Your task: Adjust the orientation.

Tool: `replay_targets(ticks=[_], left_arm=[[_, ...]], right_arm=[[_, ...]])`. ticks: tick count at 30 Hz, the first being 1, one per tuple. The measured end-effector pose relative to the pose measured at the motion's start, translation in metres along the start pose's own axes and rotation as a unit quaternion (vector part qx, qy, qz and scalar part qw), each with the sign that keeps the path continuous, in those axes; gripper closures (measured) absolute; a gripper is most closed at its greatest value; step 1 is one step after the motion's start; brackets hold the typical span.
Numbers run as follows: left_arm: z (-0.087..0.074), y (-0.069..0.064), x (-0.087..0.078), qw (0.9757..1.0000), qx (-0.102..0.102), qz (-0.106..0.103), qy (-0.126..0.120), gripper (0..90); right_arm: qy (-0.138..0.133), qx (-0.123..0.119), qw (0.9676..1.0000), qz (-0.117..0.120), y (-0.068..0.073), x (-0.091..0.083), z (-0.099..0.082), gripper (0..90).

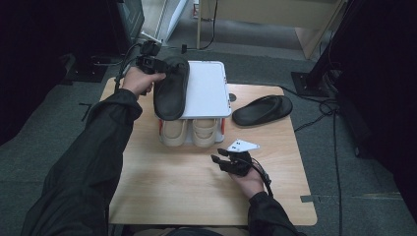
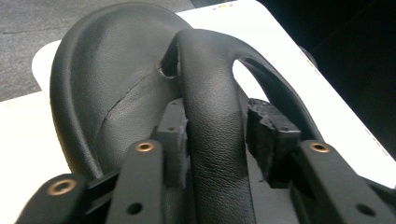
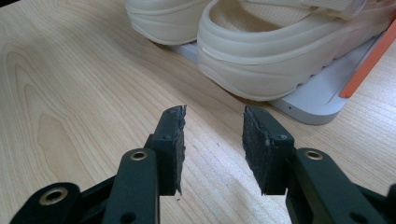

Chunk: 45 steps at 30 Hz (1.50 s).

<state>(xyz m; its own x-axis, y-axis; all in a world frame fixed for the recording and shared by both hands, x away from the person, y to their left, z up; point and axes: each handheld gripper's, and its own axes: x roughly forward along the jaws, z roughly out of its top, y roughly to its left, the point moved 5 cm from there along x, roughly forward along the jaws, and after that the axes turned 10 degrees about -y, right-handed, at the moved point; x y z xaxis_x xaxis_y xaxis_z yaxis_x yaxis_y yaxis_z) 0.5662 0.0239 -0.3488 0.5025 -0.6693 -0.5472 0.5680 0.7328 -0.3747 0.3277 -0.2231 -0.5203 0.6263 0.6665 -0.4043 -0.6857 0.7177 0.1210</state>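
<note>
Desk: left gripper [image 2: 217, 140] jaws slack around black sandal [image 1: 171, 88] strap on white rack [image 1: 209, 88]; may slide off. Right gripper [image 3: 212, 140] released, empty.

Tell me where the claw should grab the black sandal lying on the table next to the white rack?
Probably by its strap. The black sandal lies flat, sole down, on the wooden table right of the white rack, so its arched strap stands up off the footbed, leaving a gap for one jaw. Coming from above, across the strap, looks easiest. The left claw has the other sandal's strap between its jaws like that.
</note>
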Motion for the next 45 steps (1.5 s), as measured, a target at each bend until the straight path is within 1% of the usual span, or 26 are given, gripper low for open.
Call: replay_targets(ticks=[1, 3, 4, 6, 8, 12, 15, 16, 17, 21, 24, 27, 30, 33, 36, 37, 38, 39, 40, 41, 42, 43, 45], left_arm=[[0.0, 0.0, -0.001, 1.0, 0.001, 0.0, -0.001, 54.7], [0.001, -0.001, -0.002, 1.0, 0.004, -0.001, -0.006, 49.7], [0.002, -0.002, -0.004, 0.9999, 0.005, 0.0, -0.009, 48.5], [0.003, -0.002, -0.005, 0.9999, 0.006, 0.001, -0.012, 47.5], [0.004, -0.001, -0.009, 0.9998, 0.004, 0.001, -0.02, 46.0], [0.005, -0.001, -0.013, 0.9998, 0.006, 0.002, -0.019, 45.6], [0.005, -0.002, -0.021, 0.9998, 0.008, 0.001, -0.02, 44.7], [0.005, -0.002, -0.021, 0.9998, 0.008, 0.001, -0.02, 44.6], [0.006, -0.003, -0.026, 0.9997, 0.014, 0.0, -0.021, 44.5], [0.005, -0.005, -0.035, 0.9996, 0.015, -0.005, -0.024, 44.5], [0.003, -0.006, -0.044, 0.9995, 0.023, -0.005, -0.023, 44.6], [0.0, -0.006, -0.056, 0.9992, 0.025, -0.006, -0.032, 44.6], [-0.004, -0.006, -0.069, 0.9988, 0.03, -0.005, -0.038, 44.7], [-0.012, -0.004, -0.082, 0.9986, 0.031, -0.005, -0.043, 44.7], [-0.022, -0.003, -0.091, 0.9985, 0.031, -0.003, -0.044, 44.7], [-0.029, -0.002, -0.097, 0.9983, 0.031, -0.004, -0.048, 44.7], [-0.029, -0.002, -0.097, 0.9983, 0.031, -0.004, -0.048, 44.7], [-0.033, -0.002, -0.099, 0.9983, 0.032, -0.003, -0.049, 44.6], [-0.036, -0.001, -0.102, 0.9982, 0.039, 0.003, -0.046, 44.6], [-0.04, -0.002, -0.105, 0.9981, 0.039, 0.004, -0.047, 44.6], [-0.042, -0.002, -0.107, 0.9981, 0.038, 0.003, -0.049, 44.6], [-0.047, -0.003, -0.109, 0.9979, 0.041, 0.004, -0.05, 44.6], [-0.049, -0.003, -0.111, 0.9977, 0.043, 0.003, -0.052, 44.6]], right_arm=[[-0.001, 0.0, 1.0, 0.001, 0.0, 0.0, 0.0, 59.2], [0.0, 0.002, 1.0, 0.0, 0.0, 0.0, 0.0, 59.2], [0.0, 0.003, 1.0, 0.0, 0.0, 0.0, 0.0, 59.2], [0.0, 0.004, 1.0, -0.001, 0.0, 0.0, 0.0, 59.1], [-0.001, 0.003, 1.0, -0.001, -0.001, 0.0, 0.0, 59.1], [-0.002, 0.004, 1.0, -0.002, -0.002, 0.0, 0.0, 59.1], [-0.001, 0.006, 1.0, -0.005, -0.004, -0.001, 0.0, 58.8], [-0.001, 0.006, 1.0, -0.005, -0.004, -0.001, 0.0, 58.8], [-0.001, 0.005, 0.9999, -0.009, -0.006, -0.002, 0.0, 58.5], [-0.002, 0.007, 0.9999, -0.012, -0.008, -0.004, 0.0, 58.5], [-0.009, 0.015, 0.9997, -0.016, -0.011, -0.007, 0.002, 58.6], [-0.01, 0.017, 0.9995, -0.025, -0.018, -0.01, 0.002, 58.4], [-0.012, 0.023, 0.9991, -0.032, -0.026, -0.014, 0.003, 58.4], [-0.018, 0.028, 0.9986, -0.041, -0.034, -0.017, 0.004, 58.4], [-0.034, 0.031, 0.9974, -0.056, -0.043, -0.018, 0.006, 57.9], [-0.042, 0.032, 0.9966, -0.063, -0.05, -0.019, 0.007, 57.4], [-0.037, 0.036, 0.9965, -0.066, -0.053, -0.019, 0.007, 56.8], [-0.024, 0.04, 0.9967, -0.066, -0.056, -0.018, 0.007, 55.3], [-0.024, 0.04, 0.9967, -0.066, -0.056, -0.018, 0.007, 55.3], [-0.018, 0.041, 0.9966, -0.07, -0.06, -0.018, 0.008, 55.3], [-0.025, 0.041, 0.9961, -0.074, -0.063, -0.018, 0.01, 55.3], [-0.036, 0.04, 0.9951, -0.083, -0.069, -0.018, 0.011, 55.6], [-0.037, 0.039, 0.9949, -0.086, -0.072, -0.018, 0.011, 55.7]])
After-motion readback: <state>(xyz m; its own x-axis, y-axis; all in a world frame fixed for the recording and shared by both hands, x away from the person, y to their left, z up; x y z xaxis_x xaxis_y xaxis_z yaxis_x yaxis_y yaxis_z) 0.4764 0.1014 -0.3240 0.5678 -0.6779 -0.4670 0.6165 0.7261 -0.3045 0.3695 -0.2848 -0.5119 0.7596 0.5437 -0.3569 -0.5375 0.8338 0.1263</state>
